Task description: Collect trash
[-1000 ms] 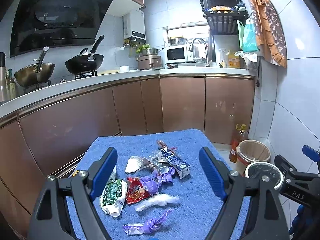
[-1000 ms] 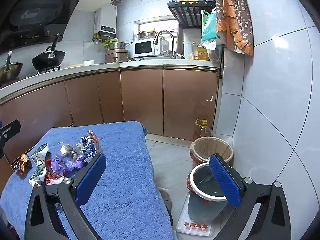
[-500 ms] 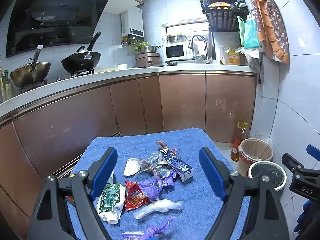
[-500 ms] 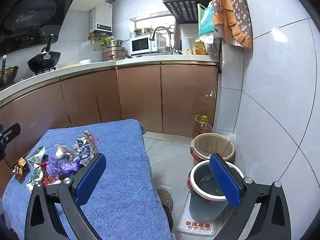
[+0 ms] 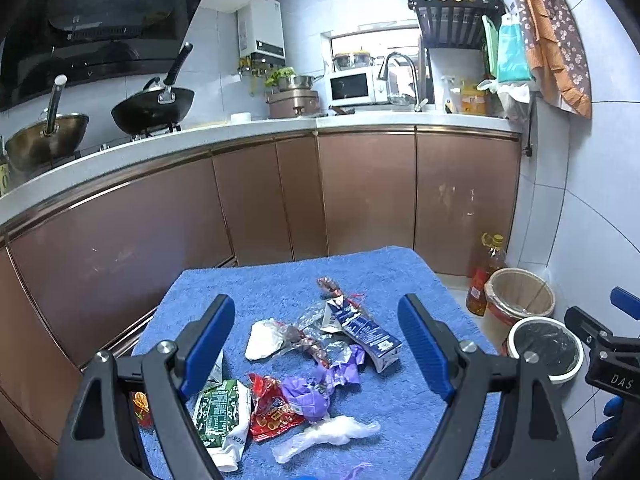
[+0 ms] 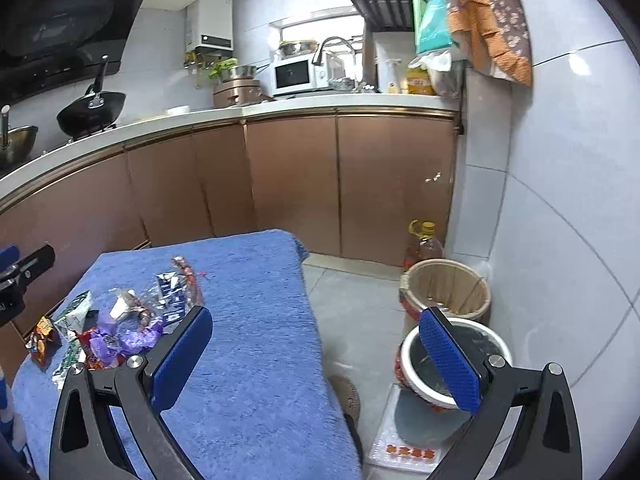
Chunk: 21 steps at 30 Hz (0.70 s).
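Note:
A heap of trash lies on a blue towel (image 5: pixel 280 284) over a small table: a blue milk carton (image 5: pixel 362 330), a white crumpled wrapper (image 5: pixel 262 338), purple wrappers (image 5: pixel 316 388), a red snack bag (image 5: pixel 270 410), a green-and-white pouch (image 5: pixel 220 408) and a clear plastic scrap (image 5: pixel 328 432). My left gripper (image 5: pixel 318 344) hovers open above the heap, holding nothing. My right gripper (image 6: pixel 316 354) is open and empty past the towel's right edge (image 6: pixel 308 300), with the heap (image 6: pixel 132 312) to its left. A white-rimmed bin with a black liner (image 6: pixel 452 356) stands on the floor by its right finger.
A tan wooden bucket (image 6: pixel 448 286) and an oil bottle (image 6: pixel 424 244) stand on the floor behind the bin, near the tiled wall. Brown cabinets (image 5: pixel 360 196) and a counter with woks run behind the table. A shoe tip (image 6: pixel 344 392) shows beside the table.
Both views have risen and tipped a little, so the trash heap sits lower and slightly nearer in the left wrist view. Both grippers stay open; no trash has moved.

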### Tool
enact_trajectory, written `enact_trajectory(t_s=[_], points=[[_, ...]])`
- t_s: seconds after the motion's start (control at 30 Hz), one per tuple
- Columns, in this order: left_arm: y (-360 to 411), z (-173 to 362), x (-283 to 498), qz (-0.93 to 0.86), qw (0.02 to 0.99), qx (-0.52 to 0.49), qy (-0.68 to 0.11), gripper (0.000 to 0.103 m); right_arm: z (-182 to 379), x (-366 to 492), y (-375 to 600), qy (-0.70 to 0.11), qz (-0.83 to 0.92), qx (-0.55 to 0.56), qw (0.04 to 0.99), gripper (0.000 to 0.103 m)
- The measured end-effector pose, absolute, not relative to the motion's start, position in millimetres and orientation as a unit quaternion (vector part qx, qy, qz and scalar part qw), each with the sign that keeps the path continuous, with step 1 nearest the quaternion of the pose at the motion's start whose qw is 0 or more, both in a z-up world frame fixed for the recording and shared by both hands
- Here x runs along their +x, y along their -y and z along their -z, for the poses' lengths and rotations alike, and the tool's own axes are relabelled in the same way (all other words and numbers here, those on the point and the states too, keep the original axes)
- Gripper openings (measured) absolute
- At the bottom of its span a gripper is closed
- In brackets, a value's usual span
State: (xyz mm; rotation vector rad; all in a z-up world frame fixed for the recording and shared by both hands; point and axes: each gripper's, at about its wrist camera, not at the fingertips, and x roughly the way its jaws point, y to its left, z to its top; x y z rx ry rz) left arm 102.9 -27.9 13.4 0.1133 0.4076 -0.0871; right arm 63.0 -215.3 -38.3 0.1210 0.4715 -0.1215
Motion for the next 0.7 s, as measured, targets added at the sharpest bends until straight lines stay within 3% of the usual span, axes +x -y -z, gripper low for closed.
enact_trajectory(t_s=[0.7], points=[[-108.3, 48.0, 146.8, -0.068, 0.948, 0.003, -0.312, 0.083, 80.3, 156.9, 139.0, -0.345, -0.121, 0.050, 0.929, 0.103]])
